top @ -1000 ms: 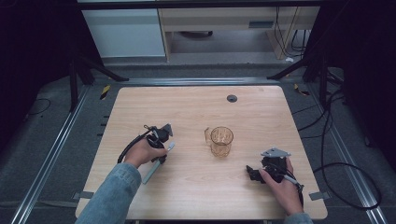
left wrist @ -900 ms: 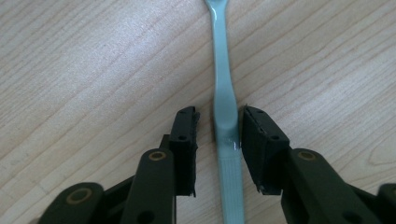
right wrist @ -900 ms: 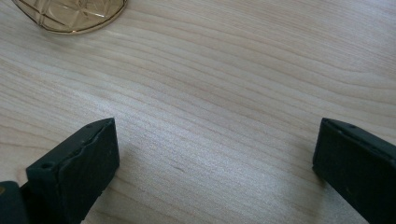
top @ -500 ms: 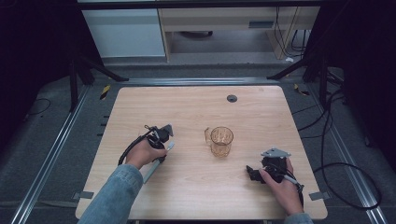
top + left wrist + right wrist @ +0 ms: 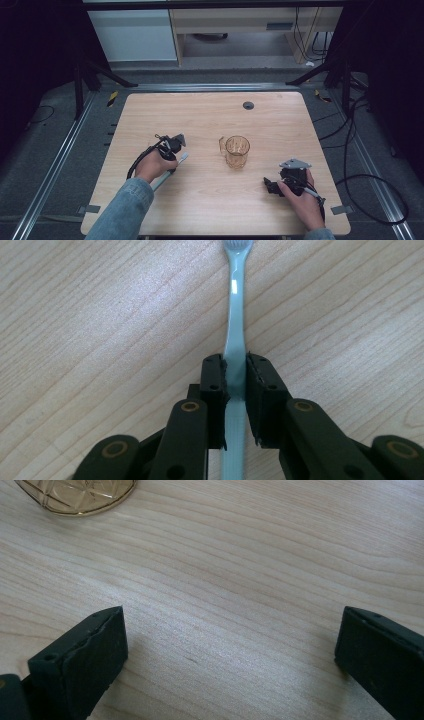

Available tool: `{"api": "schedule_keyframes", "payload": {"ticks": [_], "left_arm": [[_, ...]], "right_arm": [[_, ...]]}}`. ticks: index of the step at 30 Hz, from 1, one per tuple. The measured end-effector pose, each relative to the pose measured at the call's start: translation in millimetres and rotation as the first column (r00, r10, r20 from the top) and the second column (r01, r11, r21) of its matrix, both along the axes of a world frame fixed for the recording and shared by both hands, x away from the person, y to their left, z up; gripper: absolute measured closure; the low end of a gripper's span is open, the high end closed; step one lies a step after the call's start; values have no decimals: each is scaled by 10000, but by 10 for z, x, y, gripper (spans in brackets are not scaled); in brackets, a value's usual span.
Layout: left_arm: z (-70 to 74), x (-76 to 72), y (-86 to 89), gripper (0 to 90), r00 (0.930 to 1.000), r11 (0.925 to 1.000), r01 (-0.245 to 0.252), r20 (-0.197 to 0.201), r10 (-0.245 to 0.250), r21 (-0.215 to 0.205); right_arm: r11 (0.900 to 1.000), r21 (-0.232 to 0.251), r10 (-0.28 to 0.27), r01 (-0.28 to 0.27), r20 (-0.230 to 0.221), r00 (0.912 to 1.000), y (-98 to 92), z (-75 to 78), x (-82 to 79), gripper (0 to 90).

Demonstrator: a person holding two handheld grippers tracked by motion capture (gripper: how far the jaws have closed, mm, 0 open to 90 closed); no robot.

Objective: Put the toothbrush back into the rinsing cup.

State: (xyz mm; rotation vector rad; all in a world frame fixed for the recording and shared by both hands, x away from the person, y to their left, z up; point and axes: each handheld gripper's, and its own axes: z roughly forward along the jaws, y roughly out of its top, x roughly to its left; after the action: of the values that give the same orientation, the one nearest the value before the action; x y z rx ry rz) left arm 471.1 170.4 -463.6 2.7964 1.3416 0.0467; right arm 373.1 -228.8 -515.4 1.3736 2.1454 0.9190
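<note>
A pale blue toothbrush (image 5: 235,315) lies on the wooden table (image 5: 200,115), its bristle head pointing away from me. My left gripper (image 5: 235,362) has just been closing and its pads now press on both sides of the handle. In the high view the left gripper (image 5: 172,146) sits left of centre, with the toothbrush (image 5: 182,158) sticking out beside the hand. An amber glass mug (image 5: 237,151) stands upright mid-table. My right gripper (image 5: 270,185) rests low at the front right, and in its own view the right gripper (image 5: 230,630) is wide open over bare wood, with the mug's base (image 5: 75,492) ahead of it.
A dark round grommet (image 5: 248,105) is set in the table's far side. Metal rails (image 5: 65,150) run along both sides of the table. Cables (image 5: 370,180) lie on the floor at the right, and cabinets (image 5: 135,35) stand beyond the far edge.
</note>
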Motion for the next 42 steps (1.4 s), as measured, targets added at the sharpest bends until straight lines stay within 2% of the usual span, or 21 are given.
{"api": "schedule_keyframes", "payload": {"ticks": [5, 8, 9, 10, 13, 20, 23, 29, 37, 42], "left_arm": [[2, -3, -4, 781, 9999, 9999, 140, 31, -140, 34], [5, -3, 11, 784, 9999, 9999, 96, 98, -94, -127], [3, -3, 21, 784, 9999, 9997, 60, 140, -57, -223], [8, 2, 46, 785, 10000, 9988, -6, 99, 11, -492], [26, 5, 68, 785, 9998, 9978, -40, 213, 55, -667], [260, 21, 114, 786, 9969, 9894, -46, 773, 160, -1453], [376, 14, 113, 786, 9939, 9799, 80, 1098, 143, -1996], [523, -5, 121, 786, 9862, 9648, 294, 1648, 145, -2612], [643, -41, 118, 785, 9715, 9400, 680, 2368, 140, -3344], [689, -23, 132, 786, 9630, 9201, 802, 2680, 277, -3834]], "right_arm": [[10000, -3, 3, -3, 2, 10000, 0, 0, 0, 8], [10000, -1, 4, -4, 0, 10000, 0, 0, 0, 8], [10000, -3, 4, -4, 2, 10000, 0, 0, 0, 8], [10000, -2, 2, -2, 2, 10000, 0, 0, 0, 8], [10000, -1, 4, -4, 0, 10000, -1, 0, 0, 8], [10000, 8, 1, -1, -7, 10000, 0, 0, -1, 8], [10000, -9, 16, -16, 7, 10000, -1, 0, -1, 8], [10000, 7, 13, -13, -1, 10000, 0, 0, -2, 8], [10000, 20, 13, -13, -22, 10000, 1, 2, -5, 7], [10000, 11, 17, -17, -22, 10000, 1, 2, -5, 7]]}}
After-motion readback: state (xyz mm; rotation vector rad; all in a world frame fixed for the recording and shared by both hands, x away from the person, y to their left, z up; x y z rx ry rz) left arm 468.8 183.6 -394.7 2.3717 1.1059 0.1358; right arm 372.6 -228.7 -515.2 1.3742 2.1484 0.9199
